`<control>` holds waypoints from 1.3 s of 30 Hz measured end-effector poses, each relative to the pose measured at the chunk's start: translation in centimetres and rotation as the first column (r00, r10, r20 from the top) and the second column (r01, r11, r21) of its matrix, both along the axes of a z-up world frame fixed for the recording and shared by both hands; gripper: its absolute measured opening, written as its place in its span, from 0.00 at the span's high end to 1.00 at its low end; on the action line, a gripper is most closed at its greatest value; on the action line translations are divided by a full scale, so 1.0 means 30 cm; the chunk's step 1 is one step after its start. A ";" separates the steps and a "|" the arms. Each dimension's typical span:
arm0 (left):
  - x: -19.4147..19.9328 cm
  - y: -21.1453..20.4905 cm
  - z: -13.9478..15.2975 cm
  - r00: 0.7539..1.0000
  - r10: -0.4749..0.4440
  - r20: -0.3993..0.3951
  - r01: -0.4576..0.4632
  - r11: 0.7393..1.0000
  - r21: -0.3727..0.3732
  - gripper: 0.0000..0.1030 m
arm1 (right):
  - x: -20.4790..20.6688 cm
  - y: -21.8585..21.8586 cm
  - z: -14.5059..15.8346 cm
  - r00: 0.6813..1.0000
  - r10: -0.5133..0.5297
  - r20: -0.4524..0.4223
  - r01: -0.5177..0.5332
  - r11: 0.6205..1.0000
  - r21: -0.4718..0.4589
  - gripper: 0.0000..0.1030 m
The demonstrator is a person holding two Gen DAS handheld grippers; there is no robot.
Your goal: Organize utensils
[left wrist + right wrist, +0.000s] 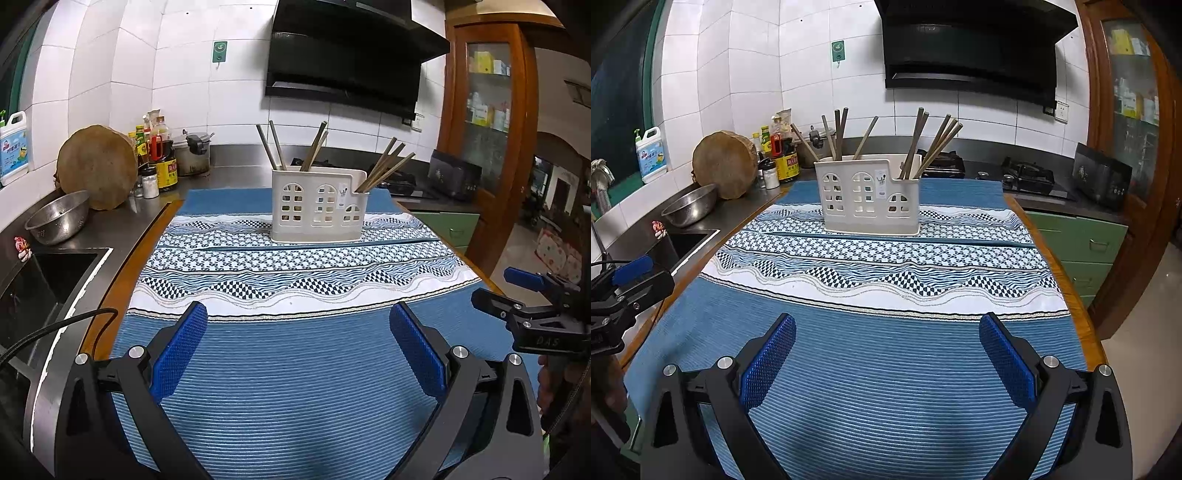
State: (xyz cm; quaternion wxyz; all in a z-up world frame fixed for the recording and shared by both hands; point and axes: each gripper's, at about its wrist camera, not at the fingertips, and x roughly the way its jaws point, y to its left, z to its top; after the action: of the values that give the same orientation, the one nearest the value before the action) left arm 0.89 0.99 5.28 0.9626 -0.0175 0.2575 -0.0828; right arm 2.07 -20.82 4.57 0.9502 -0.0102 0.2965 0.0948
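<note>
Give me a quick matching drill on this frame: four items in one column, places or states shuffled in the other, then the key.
Items:
1. utensil holder
2. chopsticks
3. metal colander
4. left tool

Places or states:
A. on the counter beside the sink
B. open, empty, above the blue mat
C. upright on the patterned band of the mat
D. standing in the holder's compartments

Pairs: 1-C, 2-D, 3-A, 4-B

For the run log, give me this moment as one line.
left gripper: open, empty | right gripper: open, empty | chopsticks: standing in white holder | holder: on blue mat
</note>
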 end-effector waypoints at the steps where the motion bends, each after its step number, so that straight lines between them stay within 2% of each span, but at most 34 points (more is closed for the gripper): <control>1: -0.001 0.001 -0.001 1.000 0.000 0.000 0.000 1.000 0.001 0.05 | 0.002 0.000 0.001 1.000 0.000 0.000 0.000 1.000 0.001 0.07; 39: 0.013 -0.012 -0.019 1.000 -0.001 -0.017 0.001 1.000 0.008 0.05 | 0.007 0.009 0.002 1.000 0.017 -0.010 -0.016 1.000 0.009 0.07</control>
State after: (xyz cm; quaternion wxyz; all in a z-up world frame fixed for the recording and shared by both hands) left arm 1.28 0.62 4.71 0.9603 -0.0142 0.2662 -0.0822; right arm 2.27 -20.55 4.65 0.9480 -0.0080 0.3008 0.1040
